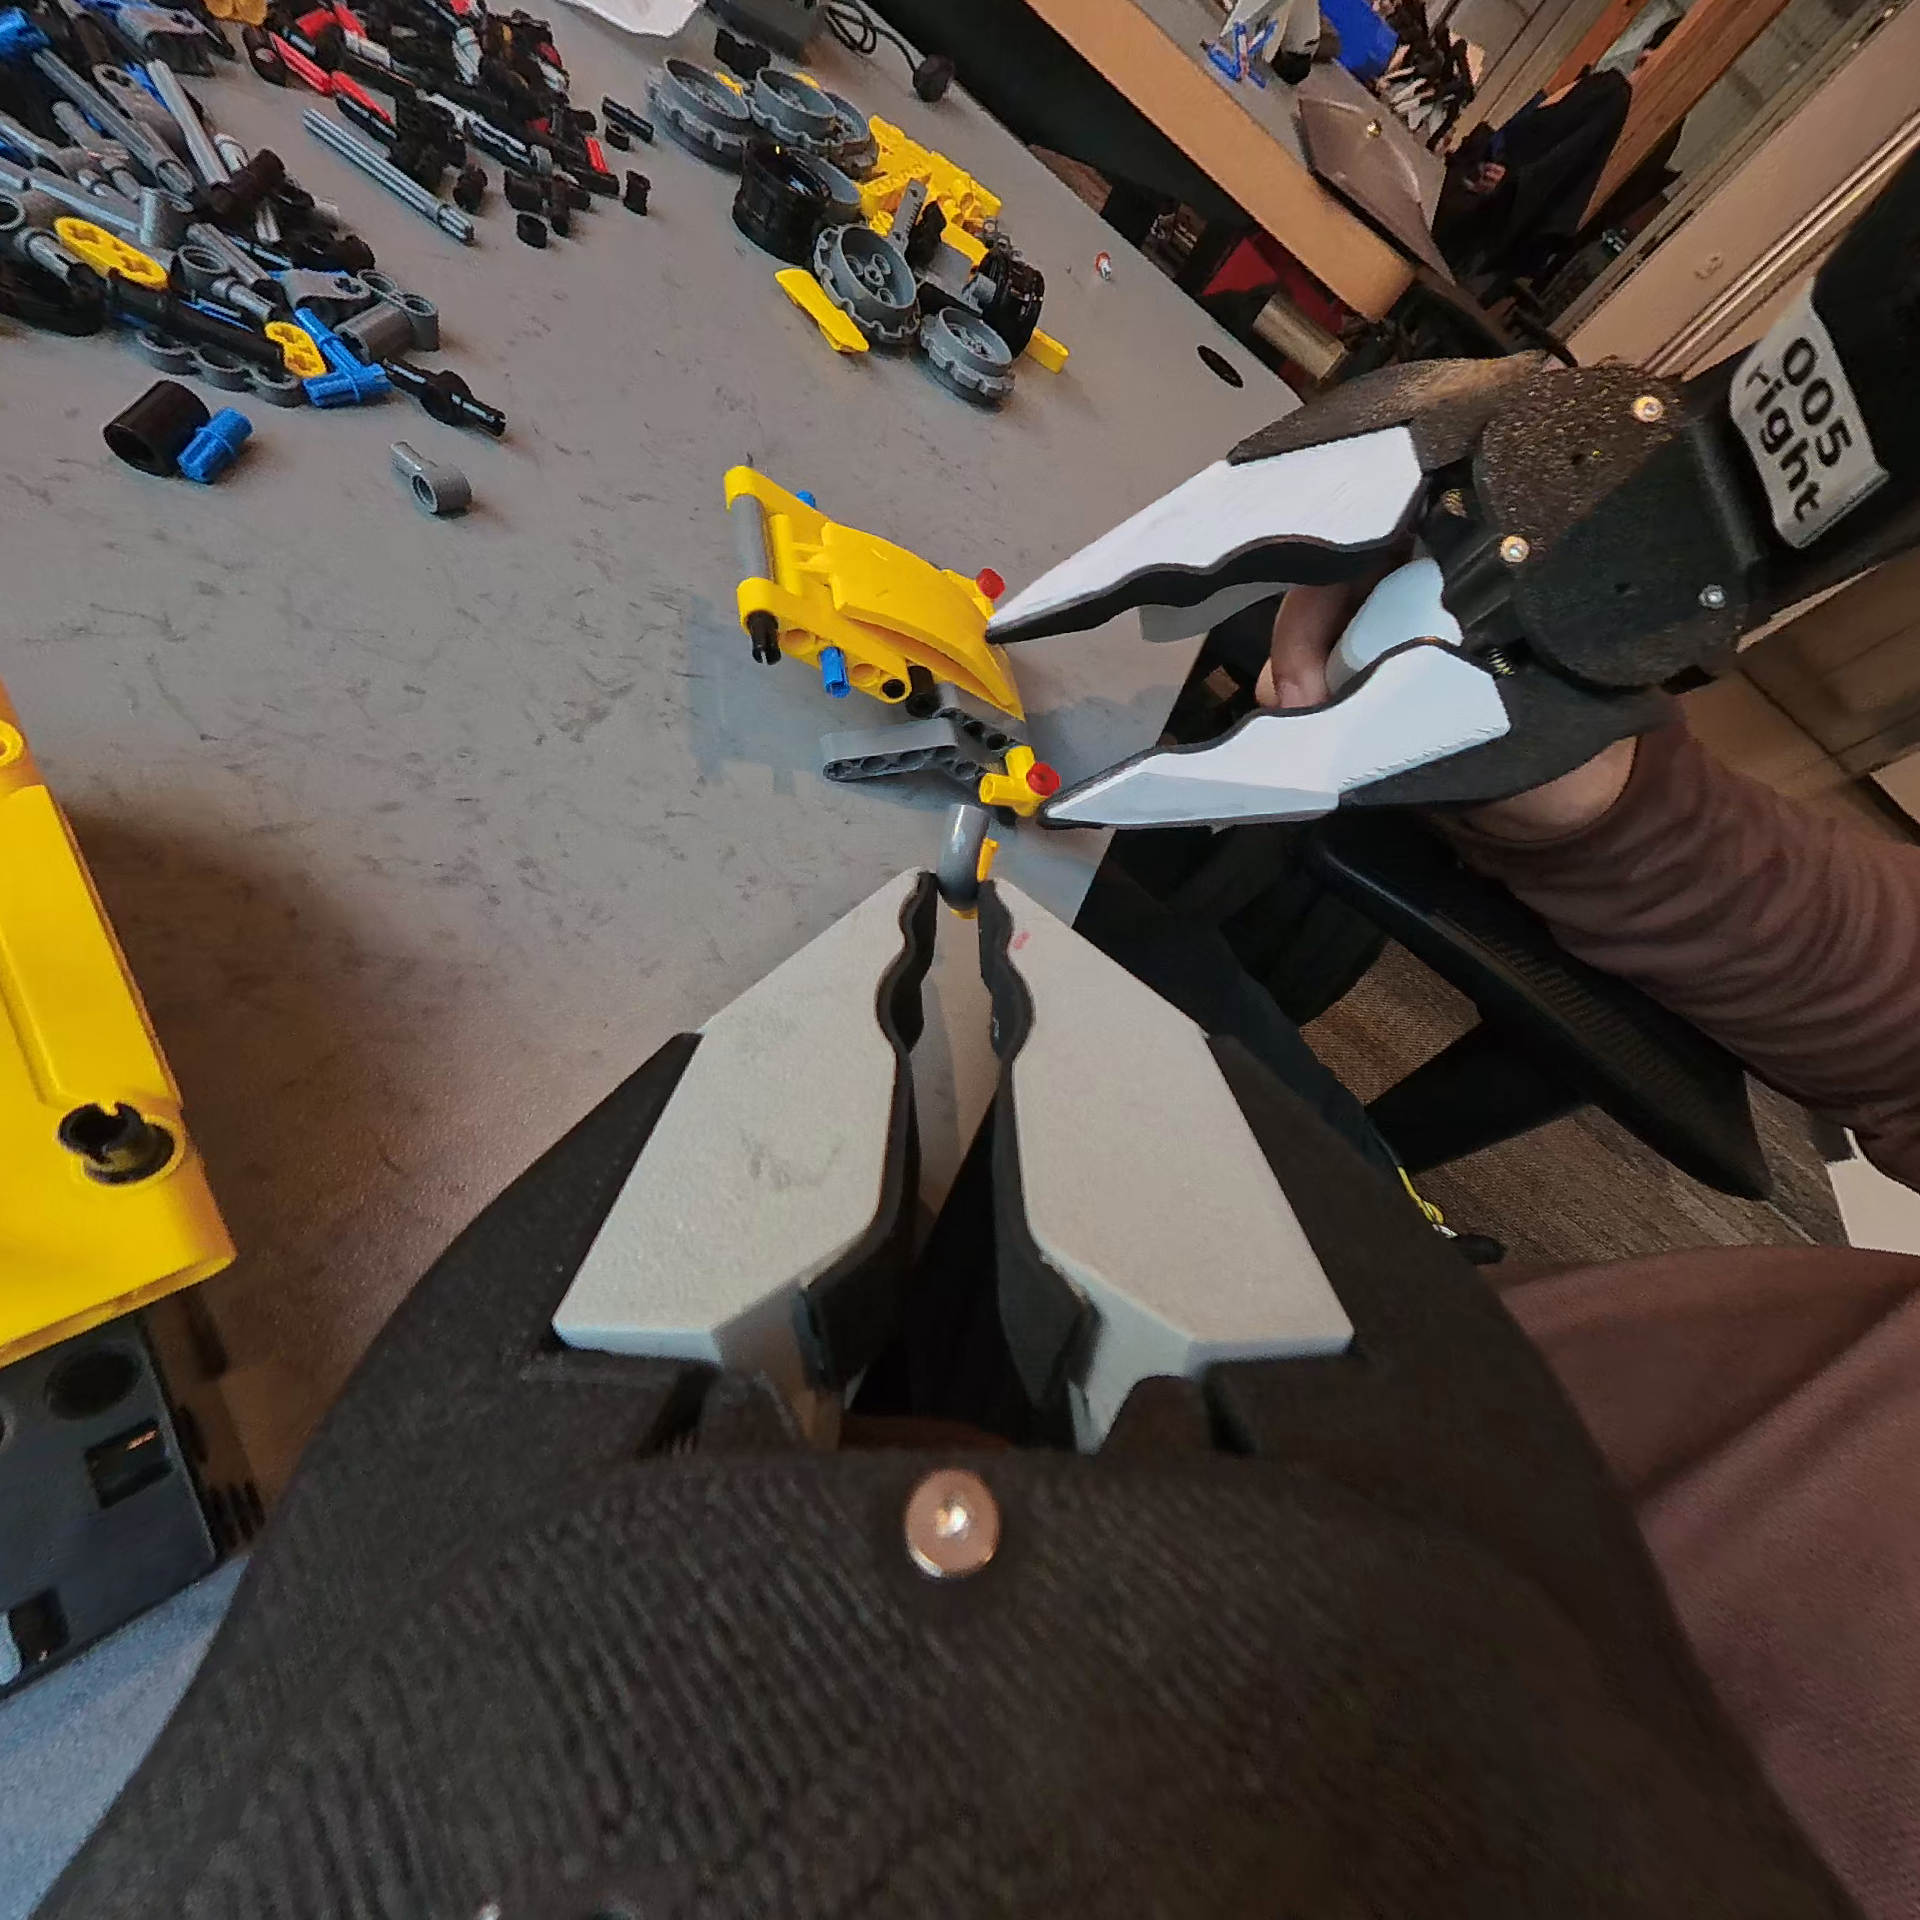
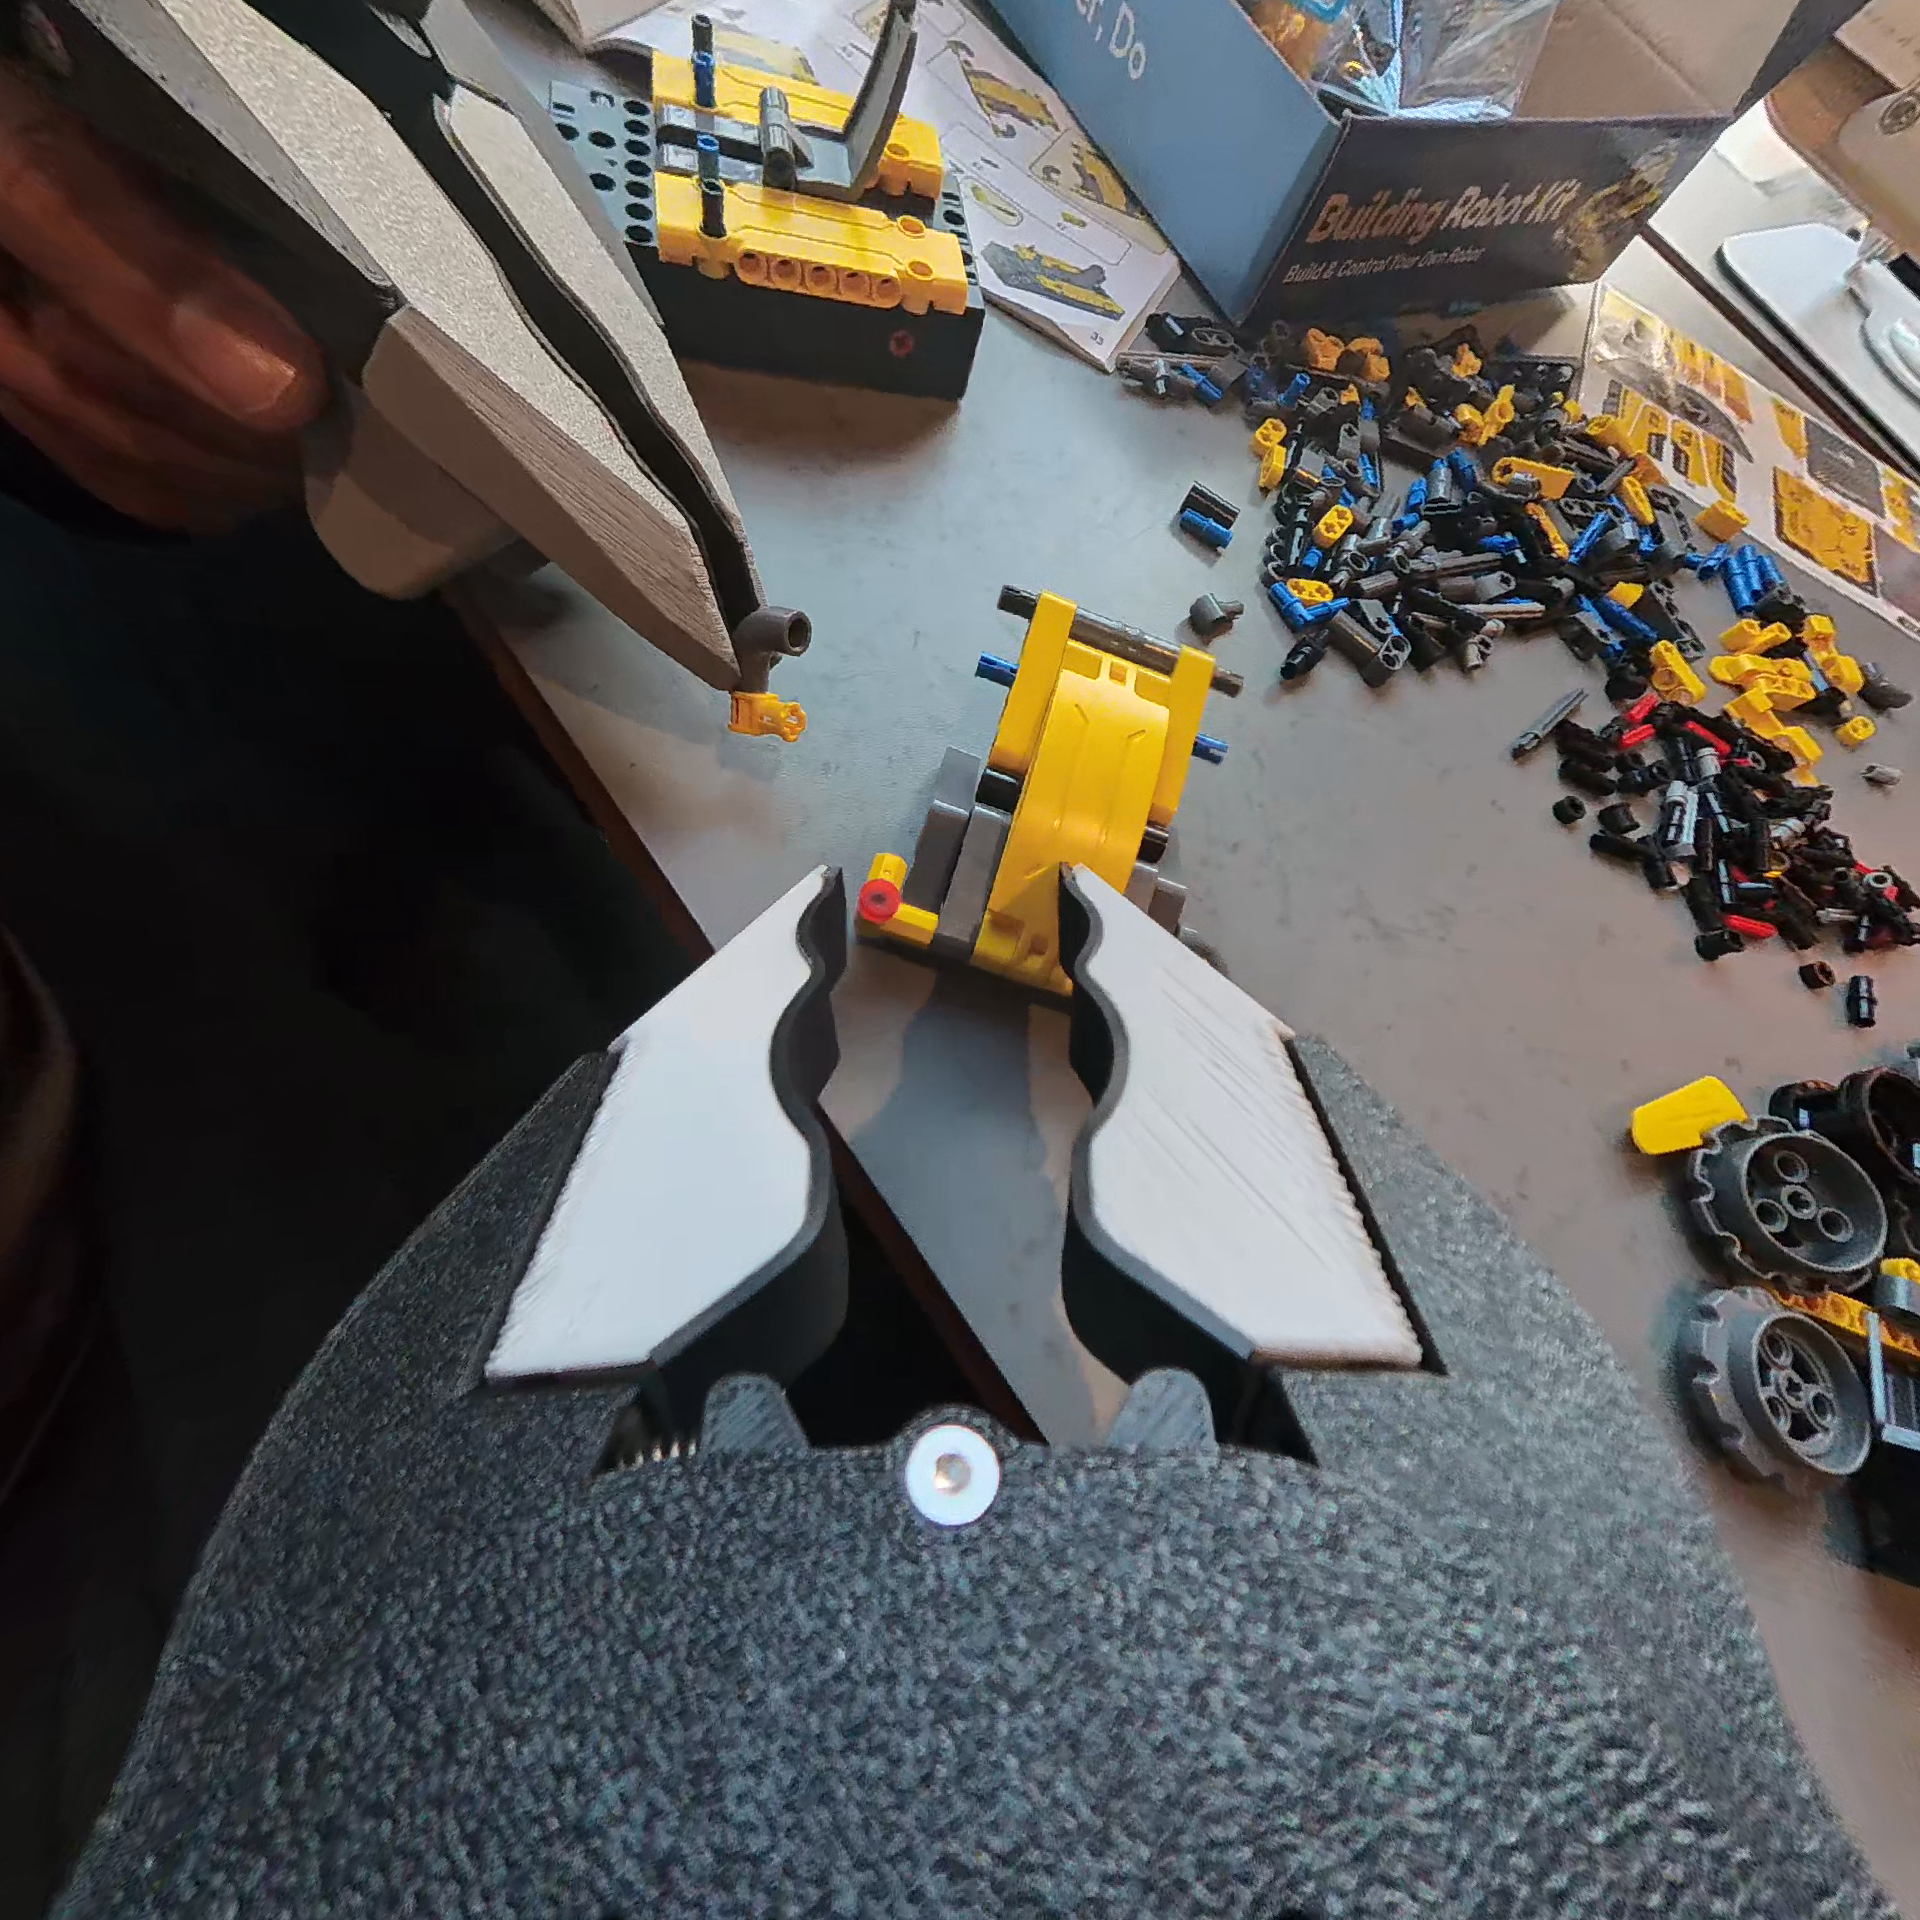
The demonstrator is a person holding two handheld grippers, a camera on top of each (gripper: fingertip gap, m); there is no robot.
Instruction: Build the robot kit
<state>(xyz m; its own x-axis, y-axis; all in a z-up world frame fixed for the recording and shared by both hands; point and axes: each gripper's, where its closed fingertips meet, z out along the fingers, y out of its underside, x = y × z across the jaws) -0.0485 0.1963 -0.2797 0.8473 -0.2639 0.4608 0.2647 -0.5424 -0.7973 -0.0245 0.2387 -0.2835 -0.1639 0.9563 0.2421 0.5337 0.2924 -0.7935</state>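
Observation:
My left gripper [image 1: 958, 896] is shut on a small grey connector with a yellow pin [image 1: 964, 854], held above the table's near edge; it also shows in the right wrist view [image 2: 771, 673]. A yellow and grey brick assembly [image 1: 878, 613] with a curved yellow panel and red studs lies on the grey table [image 1: 416, 727]. My right gripper [image 2: 945, 894] is open, its fingertips [image 2: 1081, 904] at the near end of that assembly [image 2: 1081, 790]. In the left wrist view the right gripper [image 1: 1023, 722] comes in from the right.
Piles of loose black, blue, yellow and red parts [image 2: 1579, 582] and grey wheels [image 2: 1787, 1205] lie at the right. A black and yellow block build [image 2: 800, 229], instruction sheets [image 2: 1049, 187] and a kit box [image 2: 1434, 156] stand at the back. The table edge [image 2: 623, 810] runs close by. Tip to tip, the grippers are about 6 cm apart.

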